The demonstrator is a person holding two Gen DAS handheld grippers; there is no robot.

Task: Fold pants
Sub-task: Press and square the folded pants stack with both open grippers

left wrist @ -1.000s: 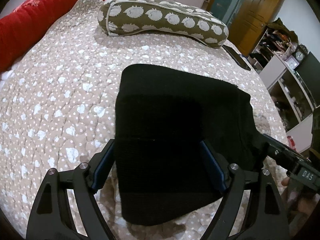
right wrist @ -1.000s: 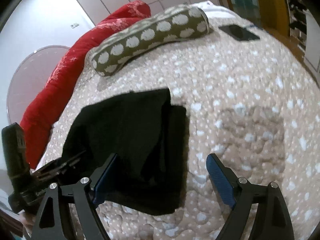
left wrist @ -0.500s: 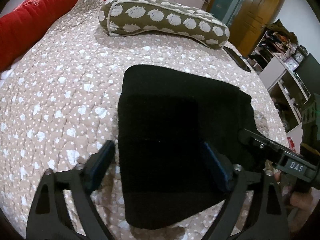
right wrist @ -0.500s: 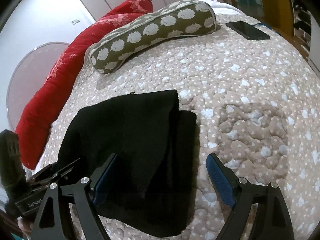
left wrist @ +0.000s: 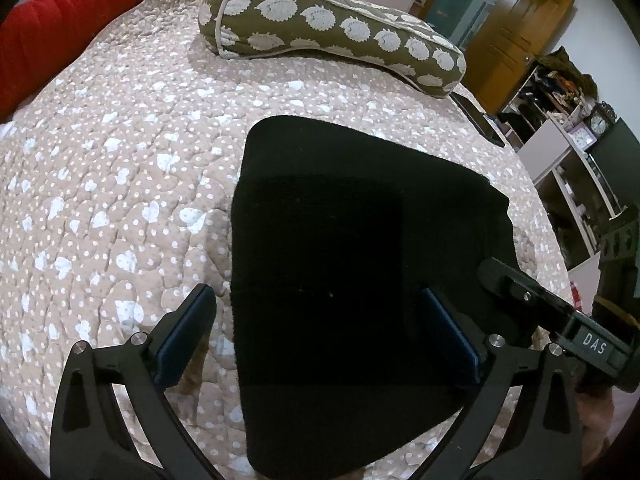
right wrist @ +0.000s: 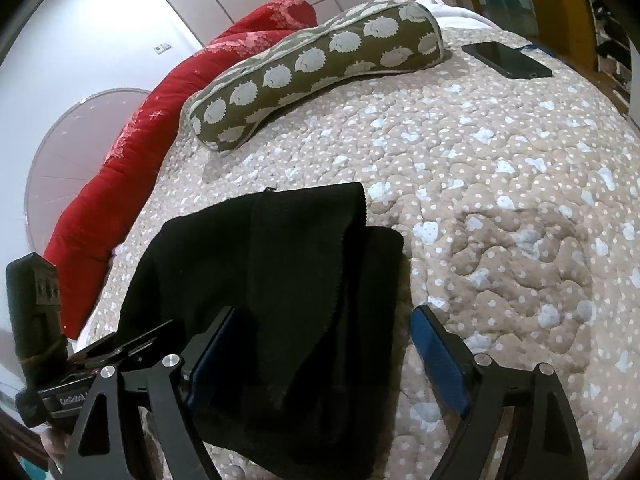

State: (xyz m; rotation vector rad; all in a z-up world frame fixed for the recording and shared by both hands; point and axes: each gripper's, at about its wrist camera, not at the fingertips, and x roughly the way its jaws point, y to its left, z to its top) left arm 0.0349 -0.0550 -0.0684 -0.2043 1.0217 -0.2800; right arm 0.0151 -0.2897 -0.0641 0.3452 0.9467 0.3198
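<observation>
The black pants point(left wrist: 352, 264) lie folded into a compact rectangle on the beige quilted bedspread point(left wrist: 120, 168). My left gripper point(left wrist: 316, 328) is open and hovers just above the near part of the pants, holding nothing. My right gripper point(right wrist: 324, 352) is open and empty, hovering over the pants point(right wrist: 288, 280) from their other side. The right gripper's body shows at the right edge of the left wrist view point(left wrist: 560, 320). The left gripper's body shows at the lower left of the right wrist view point(right wrist: 80, 364).
An olive bolster pillow point(left wrist: 332, 36) with pale hedgehog prints lies at the far side of the bed. A red duvet point(right wrist: 132, 152) runs along the left edge. A dark phone point(right wrist: 506, 60) lies on the bedspread at the far right. Shelves point(left wrist: 568, 152) stand beyond the bed's right edge.
Both grippers have pulled back and risen slightly from the folded pants, staying open. The pants have not moved.
</observation>
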